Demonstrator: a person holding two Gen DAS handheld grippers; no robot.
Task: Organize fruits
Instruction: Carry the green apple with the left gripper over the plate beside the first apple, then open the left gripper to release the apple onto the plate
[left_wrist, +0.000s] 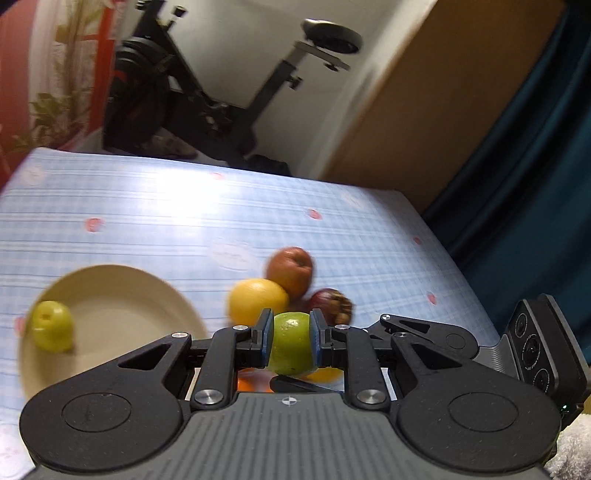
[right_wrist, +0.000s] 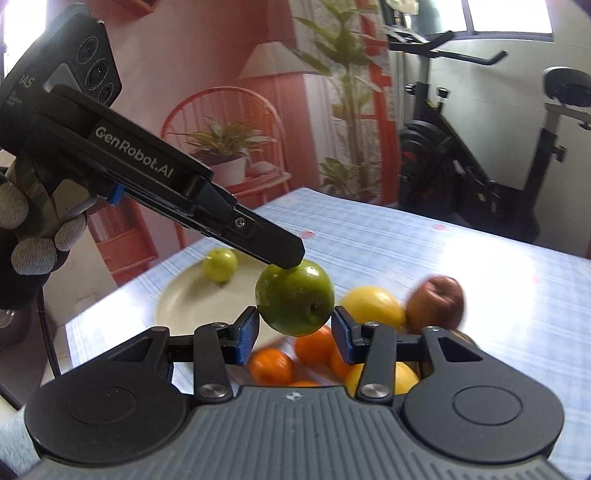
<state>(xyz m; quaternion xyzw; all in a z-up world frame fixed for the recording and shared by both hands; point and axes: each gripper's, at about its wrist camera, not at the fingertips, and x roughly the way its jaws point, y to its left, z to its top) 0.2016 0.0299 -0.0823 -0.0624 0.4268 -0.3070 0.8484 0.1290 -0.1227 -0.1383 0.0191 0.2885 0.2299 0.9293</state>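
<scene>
Between the left gripper (left_wrist: 291, 334) pads sits a green apple (left_wrist: 290, 343), pinched from both sides and lifted clear of the table (left_wrist: 147, 206). Right wrist view confirms: the left gripper (right_wrist: 284, 258) comes in from upper left, gloved hand (right_wrist: 33, 236) on its handle, and the same green apple (right_wrist: 295, 297) hangs at its tip, above the fruit pile.

Right gripper (right_wrist: 295, 332) is spread wide, blue pads on either side of the apple's lower half. Its pads look just short of the skin; can't tell for sure if the left one touches. It holds nothing.

Fruit pile directly under and behind the held apple: lemon (left_wrist: 256, 301), brown-red apple (left_wrist: 290, 271) behind it, a darker red fruit (left_wrist: 330, 304) to the right, all touching or nearly so. From the right view, oranges (right_wrist: 271, 365) and another yellow fruit (right_wrist: 400, 376) lie beneath the right gripper's fingers, with the lemon (right_wrist: 373, 304) and red apple (right_wrist: 436, 302) beyond.

Cream plate (left_wrist: 110, 314) sits left of the pile, well apart from the held apple. One smaller yellow-green apple (left_wrist: 51, 325) rests on it near the left rim. Same plate (right_wrist: 184, 302) and apple (right_wrist: 220, 264) show in the right view, beyond the left gripper's fingers.

Table has a blue-checked cloth. Both views are motion-blurred.
</scene>
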